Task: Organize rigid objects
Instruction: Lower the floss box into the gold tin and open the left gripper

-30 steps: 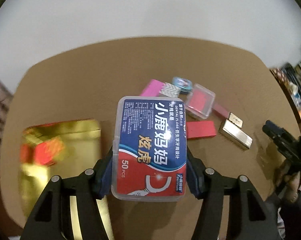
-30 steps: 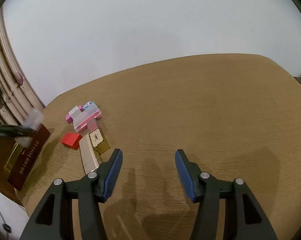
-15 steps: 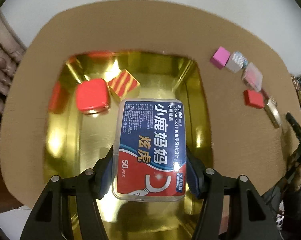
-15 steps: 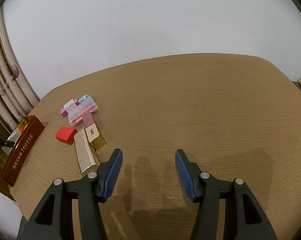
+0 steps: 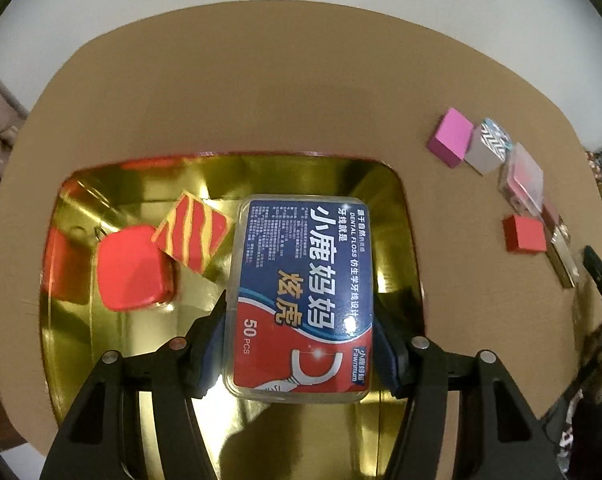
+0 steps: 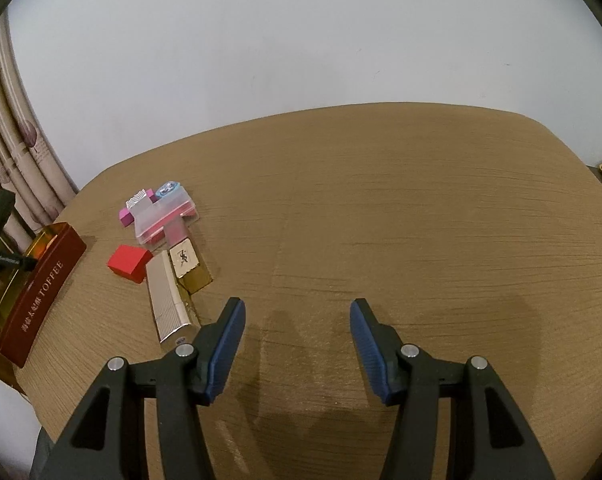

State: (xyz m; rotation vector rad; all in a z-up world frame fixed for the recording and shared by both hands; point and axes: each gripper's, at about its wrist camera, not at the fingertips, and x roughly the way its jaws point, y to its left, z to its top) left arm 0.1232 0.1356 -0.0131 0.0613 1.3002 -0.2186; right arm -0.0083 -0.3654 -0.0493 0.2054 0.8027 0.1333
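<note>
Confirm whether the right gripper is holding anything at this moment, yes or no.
No: the right gripper has its jaws spread wide with only bare table between them, while the small items lie off to its left.

The clear floss box (image 5: 301, 300) carries a blue-and-red label reading "DENTAL FLOSS", "50 PCS" and "Fawnmum", with large Chinese characters 小鹿妈妈 and 炫虎 (the finer print beside them is too small to read). On the far left, the red side of the gold tin (image 6: 41, 284) reads "TOFFEE" after some Chinese characters.
</note>
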